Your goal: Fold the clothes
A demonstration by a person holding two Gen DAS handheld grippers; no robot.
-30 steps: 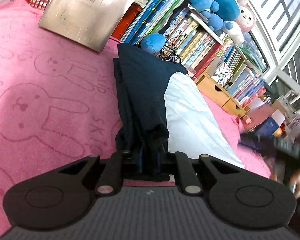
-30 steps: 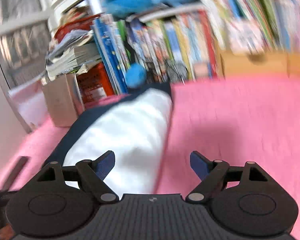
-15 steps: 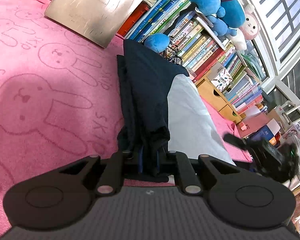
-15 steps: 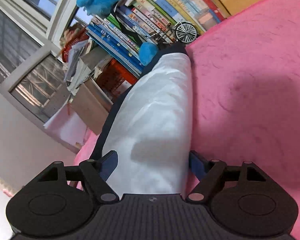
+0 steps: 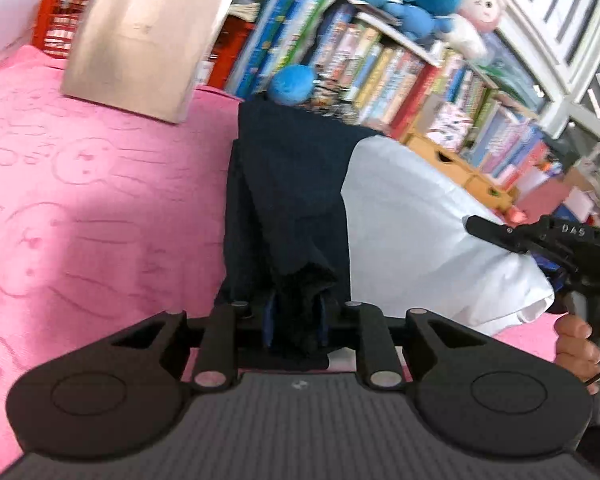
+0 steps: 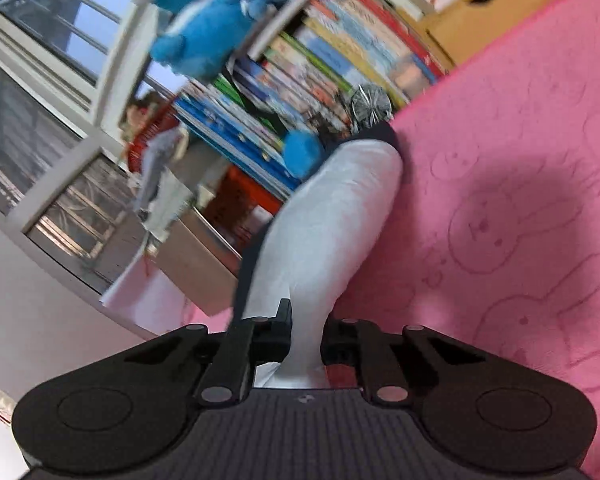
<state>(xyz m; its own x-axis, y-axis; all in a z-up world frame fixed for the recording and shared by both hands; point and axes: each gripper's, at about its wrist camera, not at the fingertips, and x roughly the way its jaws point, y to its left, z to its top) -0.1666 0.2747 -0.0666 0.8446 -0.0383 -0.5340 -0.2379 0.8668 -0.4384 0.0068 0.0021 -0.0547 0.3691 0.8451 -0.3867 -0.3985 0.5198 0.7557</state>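
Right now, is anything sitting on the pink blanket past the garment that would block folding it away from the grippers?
Nothing visible lies on the pink blanket beside the garment. Its far end, though, sits right against the row of books and a blue plush ball, which limits room there. The left gripper and right gripper each pinch the cloth.

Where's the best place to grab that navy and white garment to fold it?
By its near end corners, from the near side: the garment lies long and narrow, pointing away. The left gripper already pinches the navy corner, the right gripper the white one.
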